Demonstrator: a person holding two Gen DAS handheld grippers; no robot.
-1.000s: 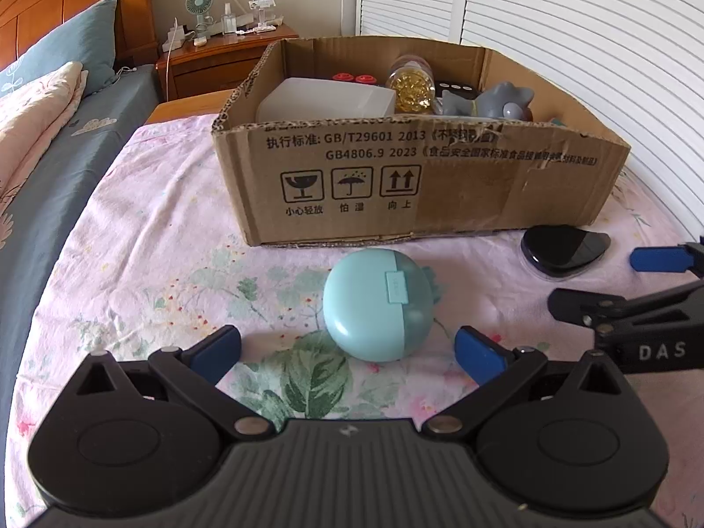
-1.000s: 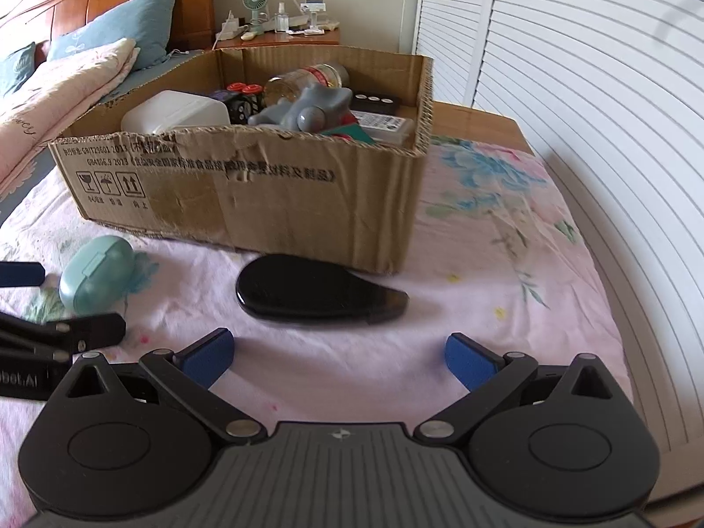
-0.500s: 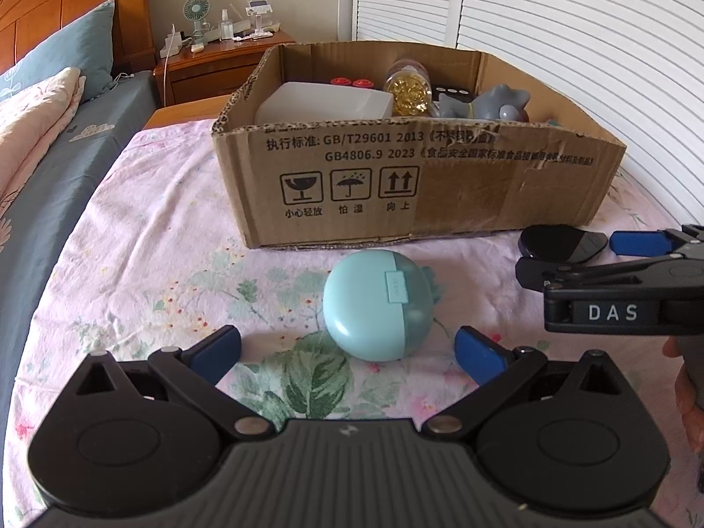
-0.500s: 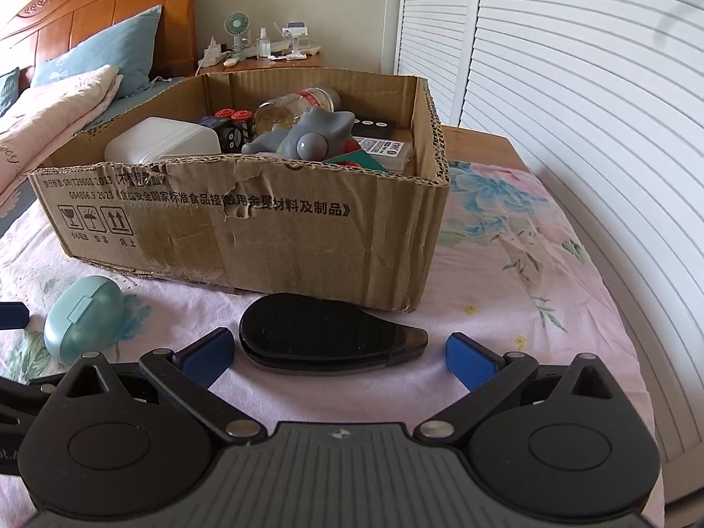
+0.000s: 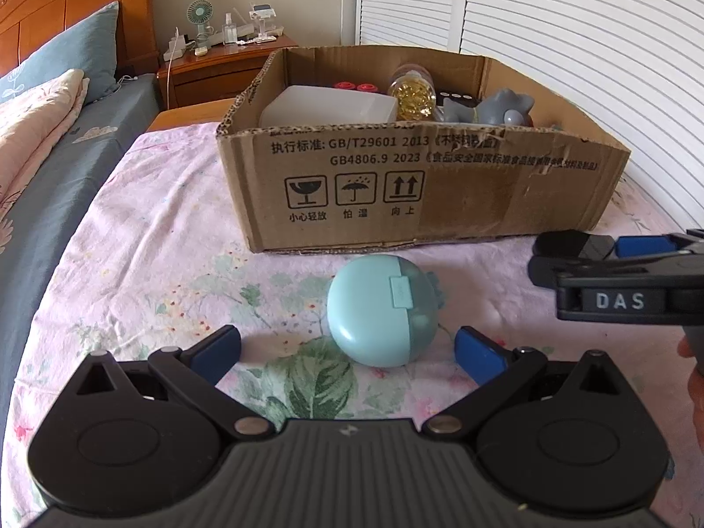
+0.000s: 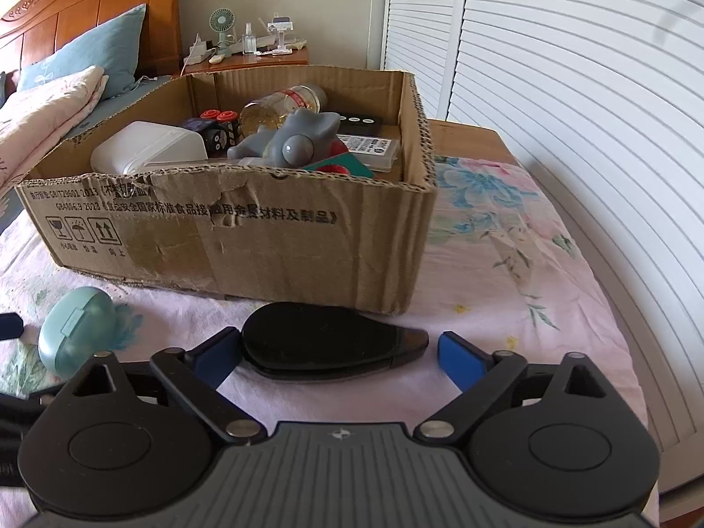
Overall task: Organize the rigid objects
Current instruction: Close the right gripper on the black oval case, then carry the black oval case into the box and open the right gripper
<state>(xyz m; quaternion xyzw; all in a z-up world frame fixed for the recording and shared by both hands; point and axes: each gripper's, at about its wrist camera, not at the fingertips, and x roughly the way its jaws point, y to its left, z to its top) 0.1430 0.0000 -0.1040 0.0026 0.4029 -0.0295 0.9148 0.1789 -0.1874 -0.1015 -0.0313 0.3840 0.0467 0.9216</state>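
Observation:
A teal round case (image 5: pixel 383 310) lies on the flowered sheet in front of the cardboard box (image 5: pixel 418 193). My left gripper (image 5: pixel 347 350) is open, its blue pads standing either side of the case's near half without touching it. A black teardrop-shaped object (image 6: pixel 325 345) lies flat by the box's (image 6: pixel 264 237) near right corner. My right gripper (image 6: pixel 339 356) straddles it lengthwise and its jaws are closing. The left pad is at the rounded end. A small gap shows between the right pad and the pointed tip. The teal case (image 6: pixel 77 330) also shows at the left of the right wrist view.
The box holds a white container (image 6: pixel 149 149), a grey toy (image 6: pixel 299 141), a bottle of golden beads (image 5: pixel 413 92) and several small items. A nightstand (image 5: pixel 220 57) and pillows lie behind. Louvered doors (image 6: pixel 572 110) run along the right. A hand (image 5: pixel 695 361) shows at the frame edge.
The right gripper has moved forward until the black object lies between its pads, and its jaws have narrowed. The left gripper and the teal case have not moved.

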